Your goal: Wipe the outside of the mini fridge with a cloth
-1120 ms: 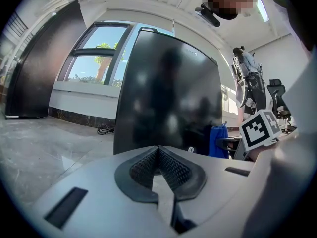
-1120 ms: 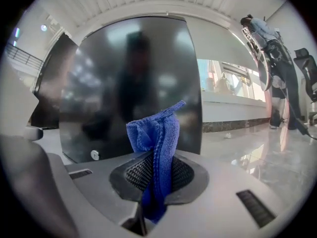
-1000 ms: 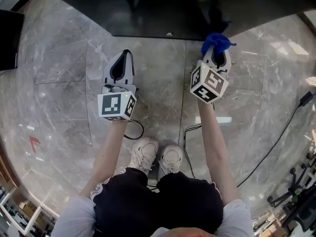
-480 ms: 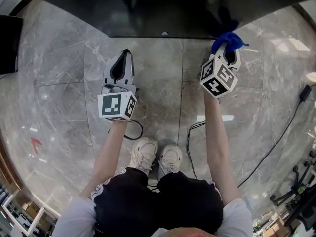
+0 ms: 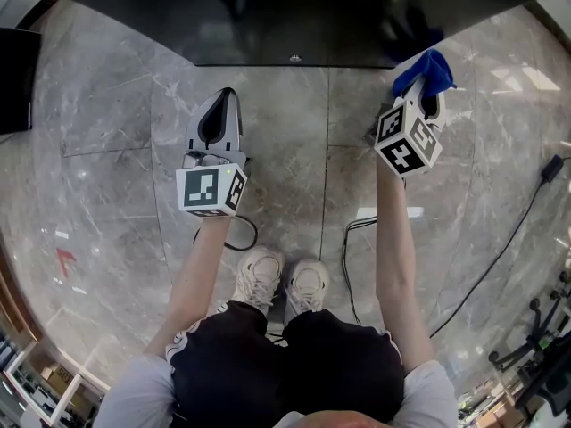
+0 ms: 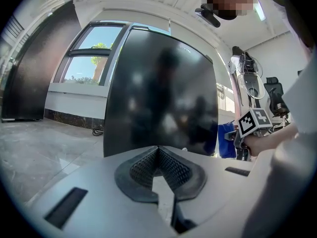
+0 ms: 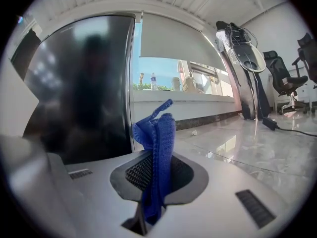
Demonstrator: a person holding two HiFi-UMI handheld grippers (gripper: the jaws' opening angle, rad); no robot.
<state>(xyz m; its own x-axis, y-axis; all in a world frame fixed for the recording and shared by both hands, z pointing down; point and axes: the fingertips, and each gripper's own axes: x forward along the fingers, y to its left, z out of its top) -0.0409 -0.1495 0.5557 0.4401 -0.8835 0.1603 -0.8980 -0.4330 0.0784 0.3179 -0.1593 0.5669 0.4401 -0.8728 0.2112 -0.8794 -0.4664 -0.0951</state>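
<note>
The black mini fridge point(image 5: 294, 16) stands on the floor ahead of me, its glossy front filling the left gripper view point(image 6: 158, 93) and the left half of the right gripper view point(image 7: 79, 93). My right gripper point(image 5: 421, 86) is shut on a blue cloth point(image 5: 426, 68) and is at the fridge's lower right corner. The cloth point(image 7: 157, 143) sticks up from between the jaws of the right gripper point(image 7: 152, 162). My left gripper point(image 5: 227, 98) hovers over the floor in front of the fridge's left half, apart from it, with its jaws together on nothing point(image 6: 159, 152).
Grey marble floor point(image 5: 107, 150) all round. Black cables point(image 5: 500, 257) trail on the right and by my shoes point(image 5: 284, 279). A dark cabinet point(image 5: 16, 69) stands at the far left. Office chairs point(image 7: 285, 81) stand to the right, under a window point(image 7: 178, 78).
My right gripper has carried the blue cloth rightward along the fridge's lower front toward its right corner. The left gripper has stayed in place.
</note>
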